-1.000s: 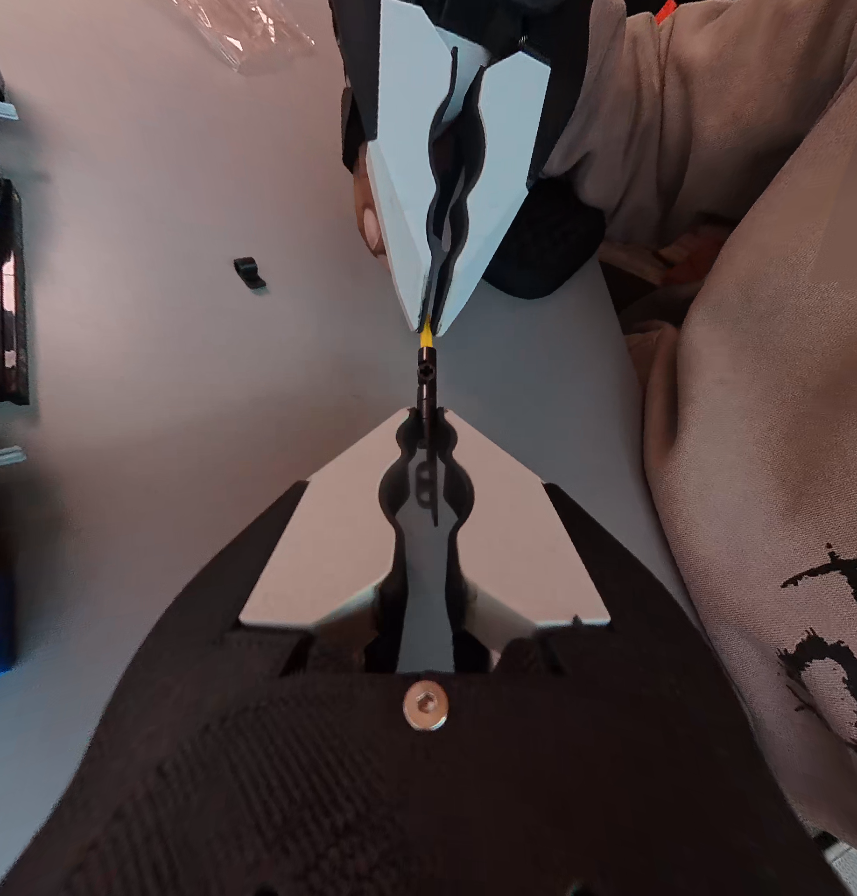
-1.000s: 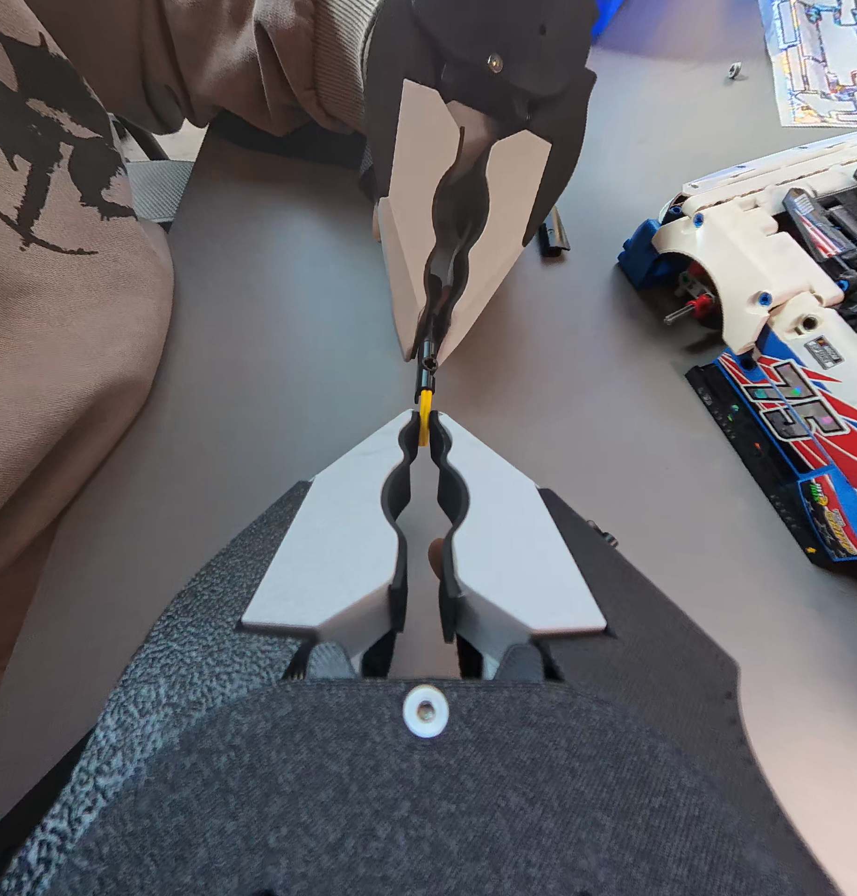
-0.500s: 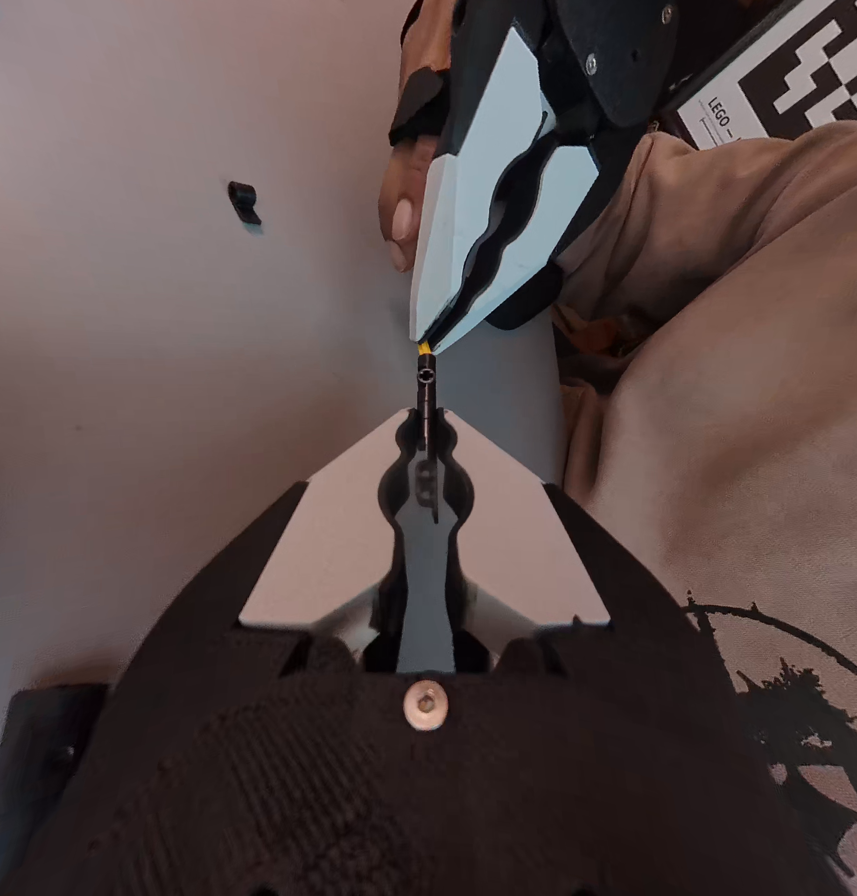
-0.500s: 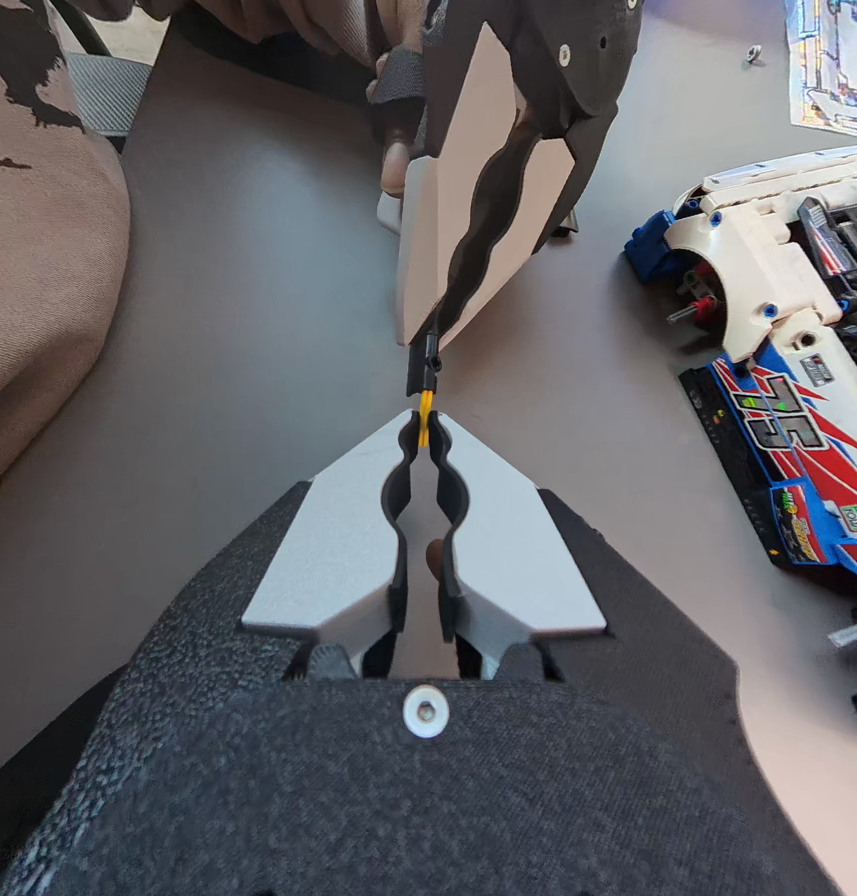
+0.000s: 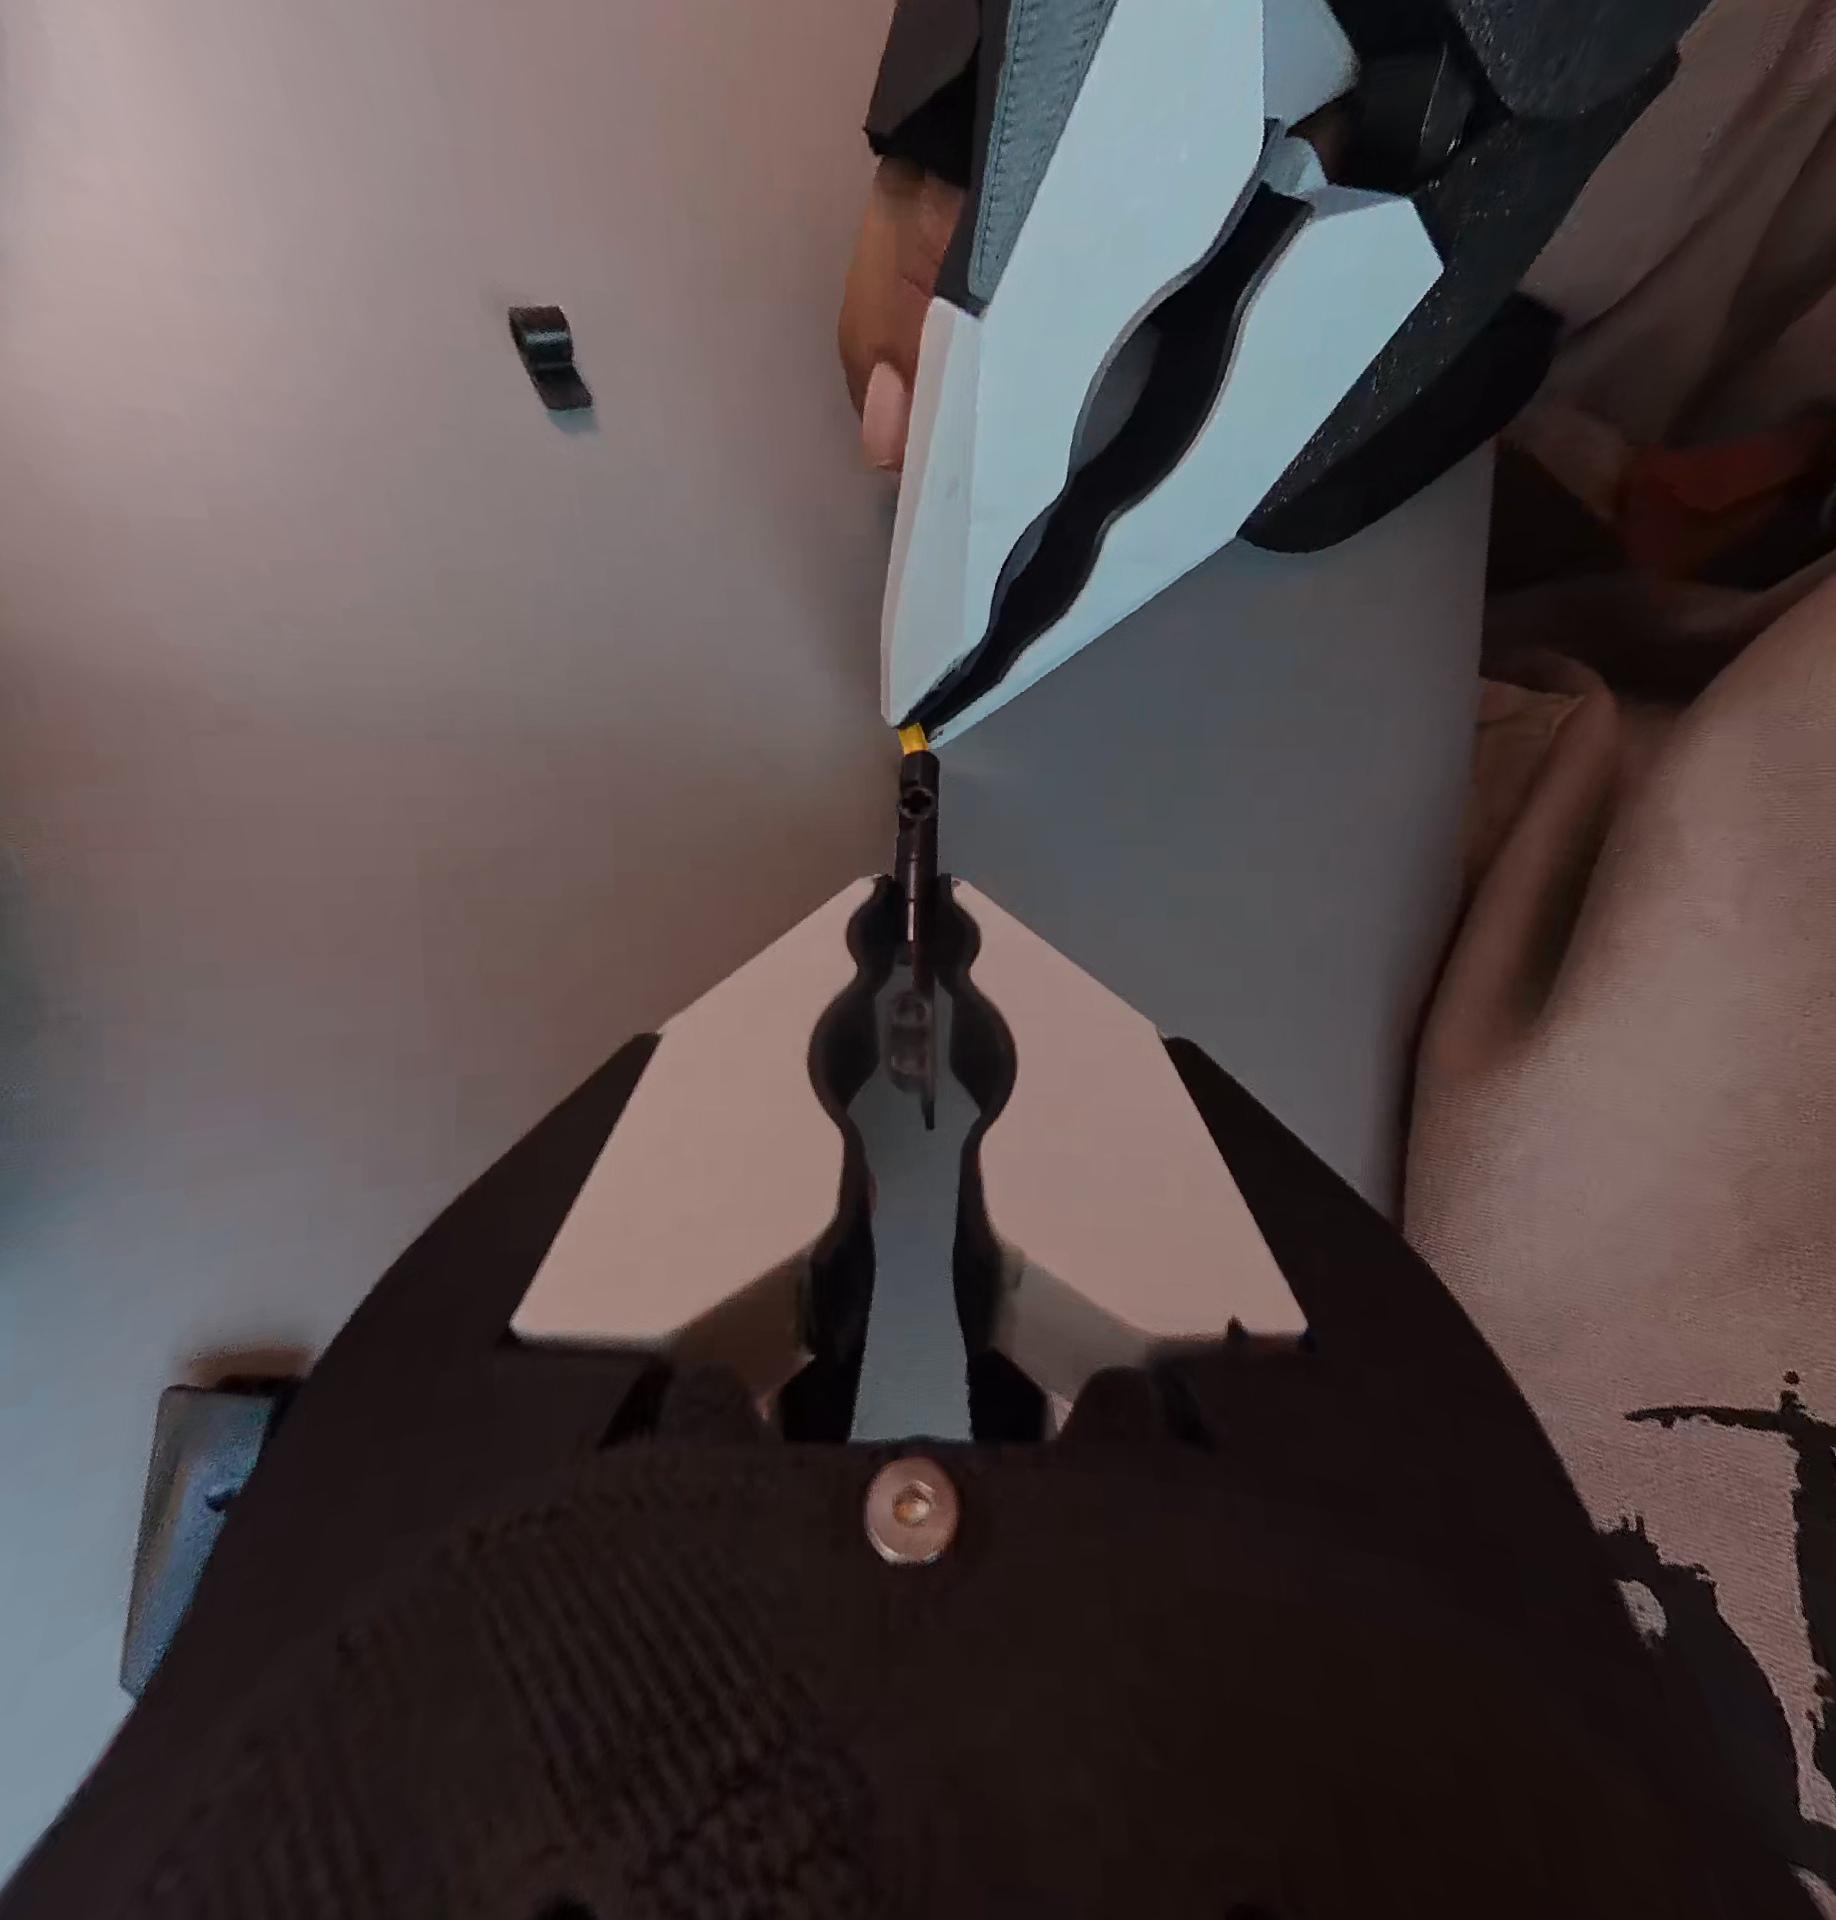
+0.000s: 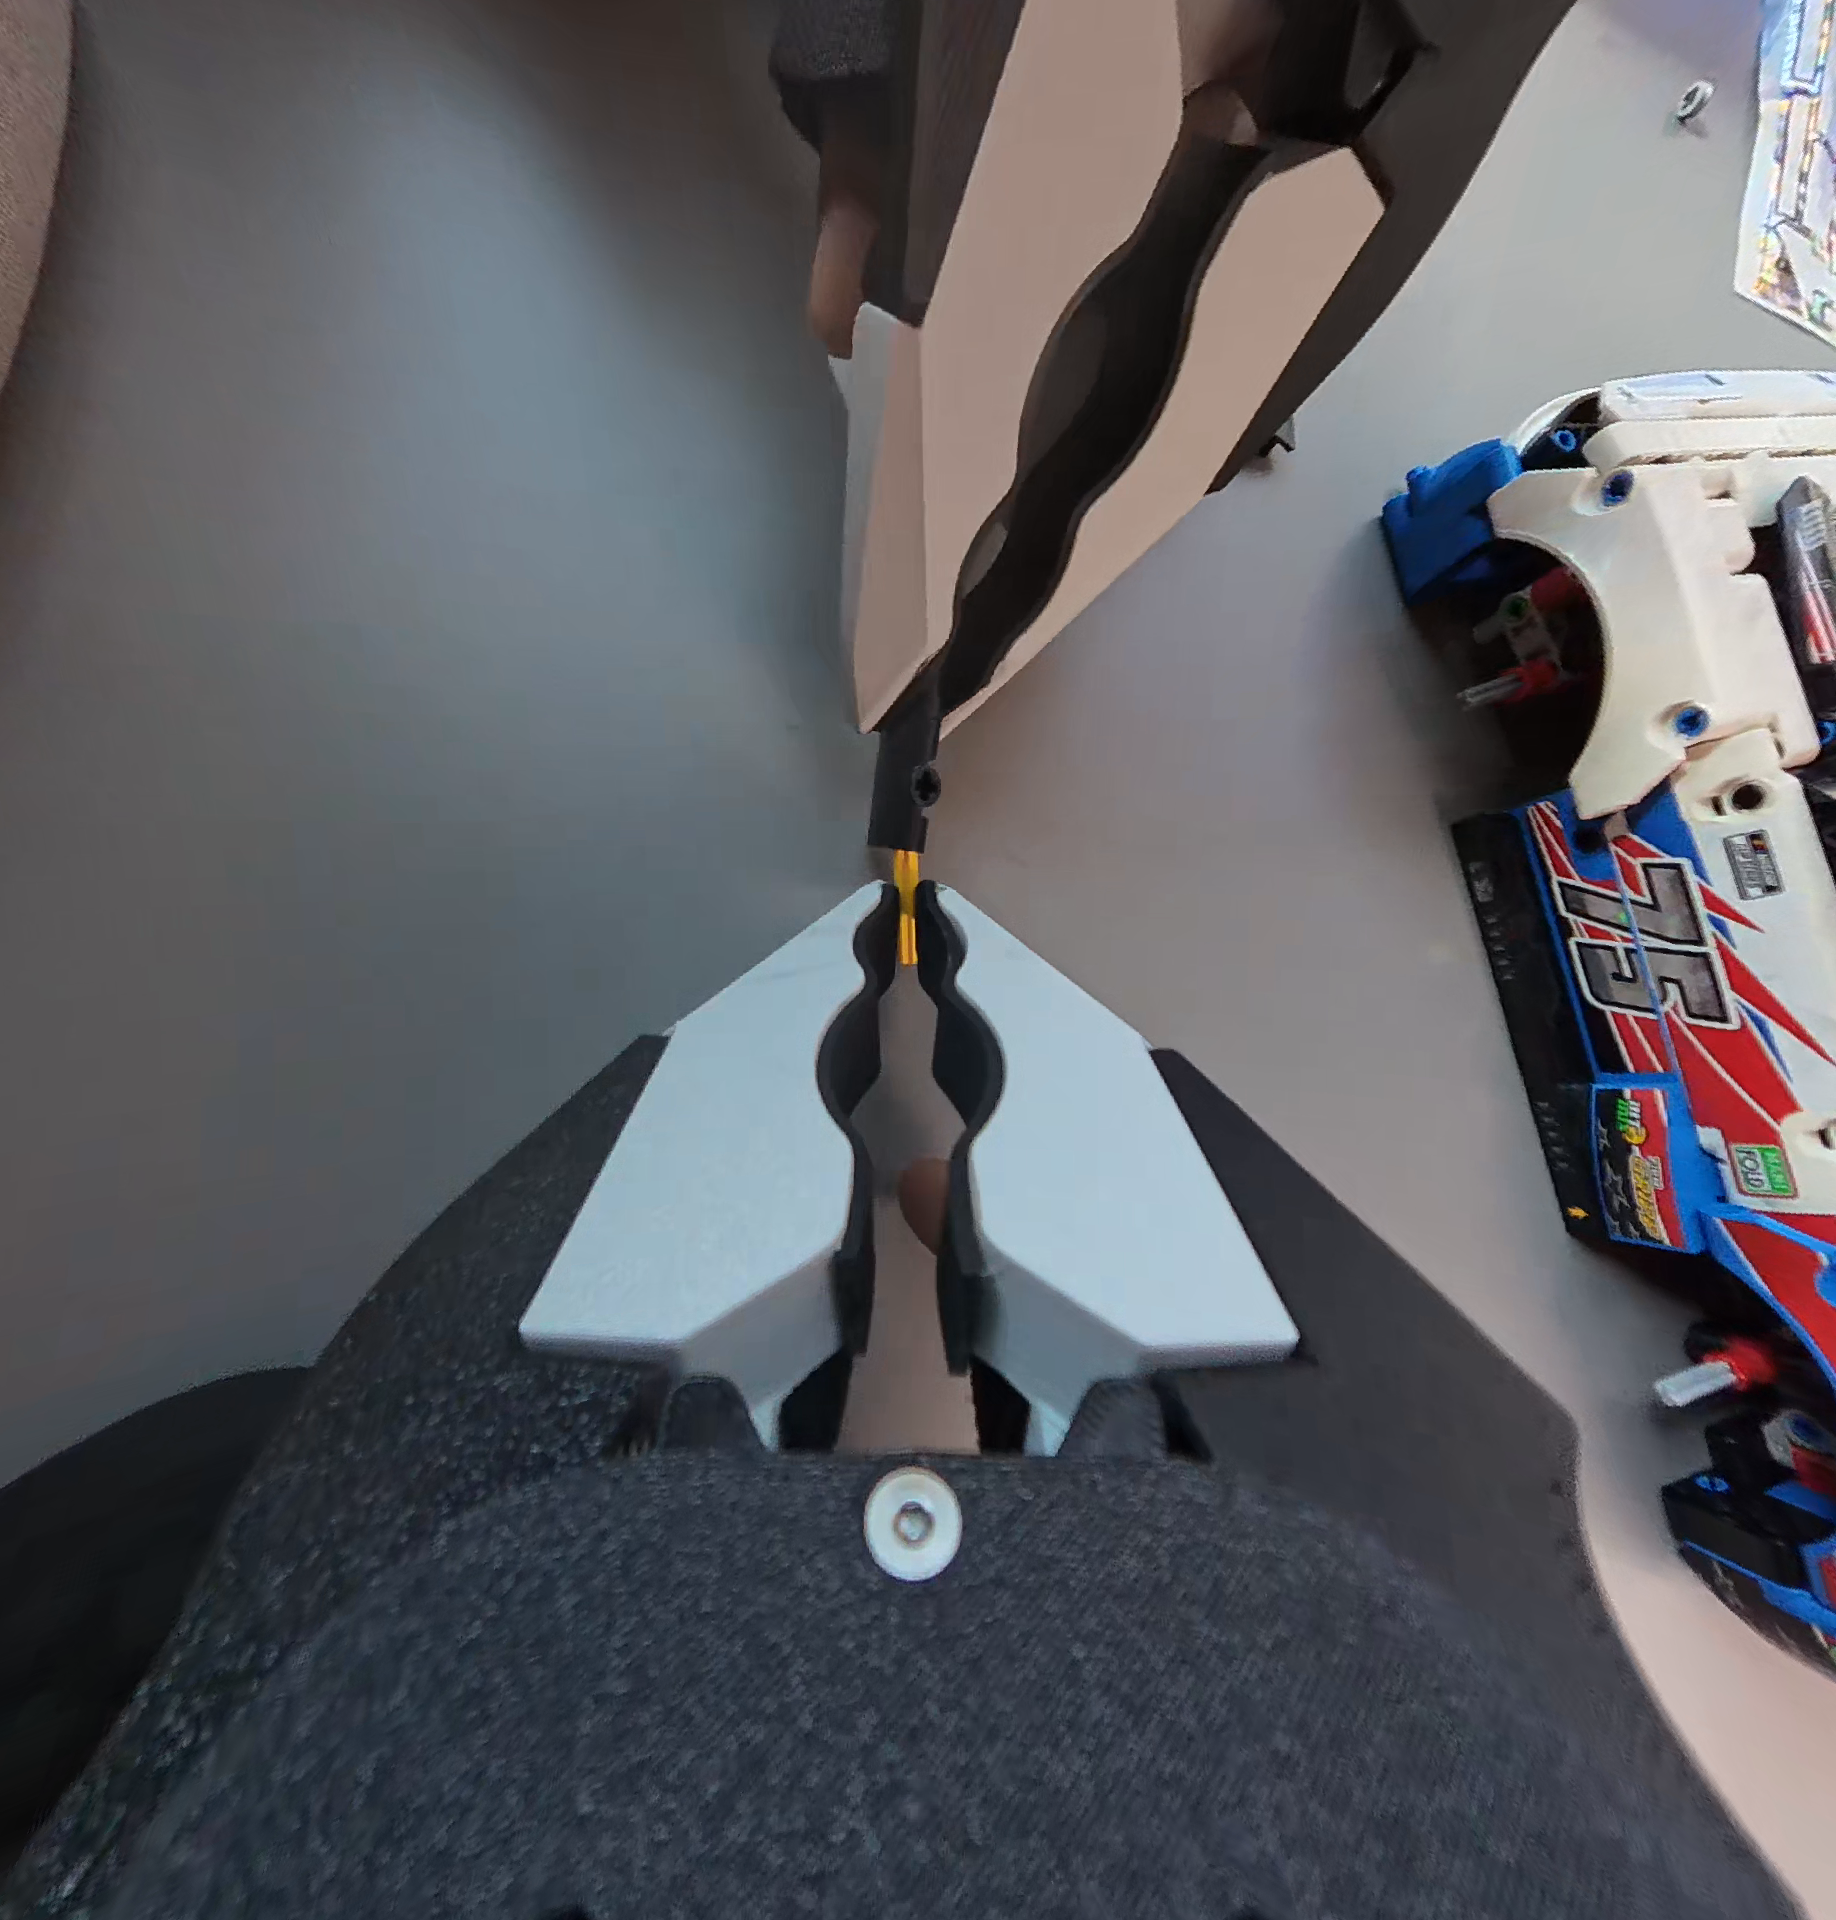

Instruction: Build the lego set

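Note:
My left gripper [image 5: 912, 883] is shut on a thin black lego connector piece [image 5: 916, 821], which sticks out past its tips. My right gripper [image 6: 903, 894] is shut on a short yellow axle [image 6: 906, 920]. The two grippers meet tip to tip above the table, and the yellow axle enters the end of the black piece [image 6: 906, 792]. The right gripper also shows in the left wrist view [image 5: 919, 722], with the yellow axle [image 5: 912, 740] at its tips. The left gripper also shows in the right wrist view [image 6: 898, 727].
A partly built white, blue and red lego race car [image 6: 1662, 935] lies on the grey table [image 6: 426, 623] at the right. An instruction sheet [image 6: 1818, 177] lies far right. A small black piece [image 5: 550, 353] lies on the table. A beige sleeve [image 5: 1672, 1039] fills the right. My left and right fingertips are right by each other.
Both grippers have tilted and drawn closer to each other's cameras while staying tip to tip. The yellow axle shows a little shorter between the tips.

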{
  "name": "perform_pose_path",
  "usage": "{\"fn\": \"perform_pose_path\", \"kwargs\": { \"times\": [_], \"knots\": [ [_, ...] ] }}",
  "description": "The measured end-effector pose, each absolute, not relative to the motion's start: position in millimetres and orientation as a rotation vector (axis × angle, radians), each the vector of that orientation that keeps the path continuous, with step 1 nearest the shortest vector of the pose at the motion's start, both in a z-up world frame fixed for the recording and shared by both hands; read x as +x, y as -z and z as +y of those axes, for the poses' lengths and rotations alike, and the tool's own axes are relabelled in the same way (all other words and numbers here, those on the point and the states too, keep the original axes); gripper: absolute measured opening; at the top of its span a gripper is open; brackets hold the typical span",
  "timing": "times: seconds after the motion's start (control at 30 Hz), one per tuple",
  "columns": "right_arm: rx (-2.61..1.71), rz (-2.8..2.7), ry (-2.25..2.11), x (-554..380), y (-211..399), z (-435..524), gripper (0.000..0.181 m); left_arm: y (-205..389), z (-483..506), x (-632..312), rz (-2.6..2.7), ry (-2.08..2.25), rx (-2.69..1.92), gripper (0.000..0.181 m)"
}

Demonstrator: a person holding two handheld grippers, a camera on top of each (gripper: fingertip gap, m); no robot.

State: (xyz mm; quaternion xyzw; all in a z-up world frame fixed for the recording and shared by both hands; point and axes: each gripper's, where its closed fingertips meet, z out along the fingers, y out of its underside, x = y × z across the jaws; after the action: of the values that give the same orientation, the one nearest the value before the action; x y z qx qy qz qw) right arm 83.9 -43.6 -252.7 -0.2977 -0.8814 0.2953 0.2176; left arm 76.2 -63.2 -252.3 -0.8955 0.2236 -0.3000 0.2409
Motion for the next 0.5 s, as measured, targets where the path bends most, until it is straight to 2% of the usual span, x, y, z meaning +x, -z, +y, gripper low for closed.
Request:
{"fn": "perform_pose_path", "kwargs": {
  "times": [0.5],
  "knots": [
    [-0.843,-2.418,-0.711,80.8,253.0,-38.0,0.0,257.3,-55.8,73.4,0.633,0.62,-2.483,0.004]
  ]
}}
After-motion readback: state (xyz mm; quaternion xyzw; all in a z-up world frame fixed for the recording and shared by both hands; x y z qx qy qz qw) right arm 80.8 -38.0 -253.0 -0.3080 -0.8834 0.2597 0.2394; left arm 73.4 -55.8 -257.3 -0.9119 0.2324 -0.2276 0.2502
